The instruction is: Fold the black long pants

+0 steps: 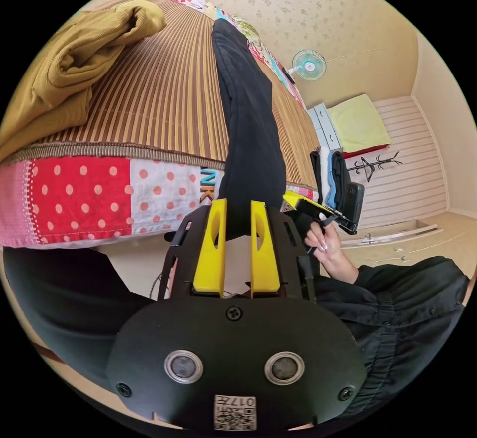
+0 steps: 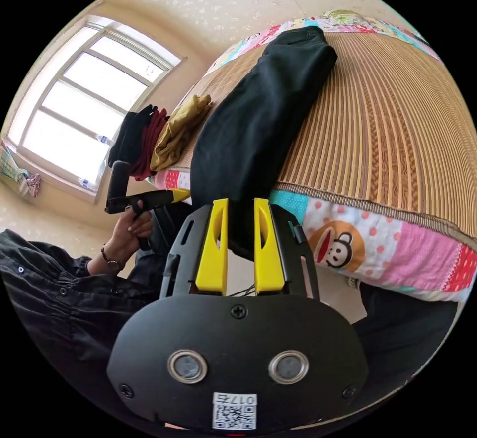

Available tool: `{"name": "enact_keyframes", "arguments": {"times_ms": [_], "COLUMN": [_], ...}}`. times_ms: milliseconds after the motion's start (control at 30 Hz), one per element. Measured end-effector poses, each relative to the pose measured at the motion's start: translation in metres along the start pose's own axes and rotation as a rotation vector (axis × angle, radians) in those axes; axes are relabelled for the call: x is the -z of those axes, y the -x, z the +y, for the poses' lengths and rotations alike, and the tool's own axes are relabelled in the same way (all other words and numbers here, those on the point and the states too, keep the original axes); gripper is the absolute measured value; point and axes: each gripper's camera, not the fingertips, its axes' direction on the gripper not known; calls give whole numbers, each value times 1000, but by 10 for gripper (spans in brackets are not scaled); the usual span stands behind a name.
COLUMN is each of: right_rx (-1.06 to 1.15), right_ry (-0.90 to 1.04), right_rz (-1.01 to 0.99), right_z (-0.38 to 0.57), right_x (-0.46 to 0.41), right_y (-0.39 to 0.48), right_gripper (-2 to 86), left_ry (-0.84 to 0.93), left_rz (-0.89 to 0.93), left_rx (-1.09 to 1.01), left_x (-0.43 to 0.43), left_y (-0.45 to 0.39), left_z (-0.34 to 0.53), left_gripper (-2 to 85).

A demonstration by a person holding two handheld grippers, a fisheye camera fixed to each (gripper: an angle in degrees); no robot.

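Note:
The black long pants (image 1: 248, 125) lie lengthwise as a narrow strip on a striped mat (image 1: 164, 100) across the bed, one end hanging over the near edge. My left gripper (image 1: 238, 207) is shut on that hanging end, with black cloth between its yellow jaws. In the right gripper view the same pants (image 2: 253, 120) run away over the mat (image 2: 387, 120), and my right gripper (image 2: 241, 204) is shut on the hanging end too. Each gripper appears beside the other: the right gripper (image 1: 303, 204) and the left gripper (image 2: 169, 194), each held by a hand.
A mustard garment (image 1: 74, 65) lies crumpled on the mat beside the pants. A patchwork quilt (image 1: 99, 199) covers the bed's side. Dark and red clothes (image 2: 139, 140) are piled near the window (image 2: 84, 110). A fan (image 1: 308, 64) and coat rack (image 1: 375, 165) stand by the far wall.

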Motion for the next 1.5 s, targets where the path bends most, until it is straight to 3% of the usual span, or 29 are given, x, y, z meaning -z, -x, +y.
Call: {"name": "enact_keyframes", "arguments": {"times_ms": [133, 200, 333, 400, 467, 533, 633, 700, 867, 1033, 1167, 1300, 1367, 1500], "right_rx": [-5, 2, 95, 86, 61, 37, 94, 103, -11, -20, -20, 17, 16, -55], "right_ry": [155, 144, 10, -51, -20, 142, 209, 151, 17, 154, 175, 338, 336, 117], "right_rz": [-27, -27, -253, -313, -262, -97, -66, -101, -49, -73, -77, -103, -110, -240], "right_z": [-1, -3, -3, -1, 0, -2, -15, -25, -55, -71, -54, -25, -19, -24], "right_x": [-29, -28, 7, 20, 17, -8, -12, 3, 20, -19, -20, -30, -23, 24], "right_y": [-1, 0, 3, -3, -11, -16, -12, -13, -36, -48, -49, -62, -73, -110], "right_gripper": [48, 35, 23, 22, 23, 27, 43, 64, 97, 80, 64, 72, 83, 99], "left_ry": [25, 53, 50, 26, 68, 175, 90, -10, -98, 125, 160, 294, 261, 43], "left_rz": [-78, -70, 188, 207, 105, -37, 79, 162, 59, 8, 9, -14, 21, 147], "left_rx": [1, 3, -53, -62, -28, 72, 144, 114, -23, -51, -43, -47, -46, -78], "left_x": [-17, -21, -7, -2, -16, -52, -50, -36, -40, -139, -166, -204, -197, -142], "left_y": [-5, -6, -9, -12, -7, 19, 42, 41, 18, 18, 12, 16, 23, 42], "left_z": [-11, -18, -27, -25, -26, -29, -23, -21, -45, -67, -29, 18, 26, 18], "left_gripper": [57, 37, 1, -2, -2, 0, 28, 59, 115, 95, 58, 73, 101, 115]}}
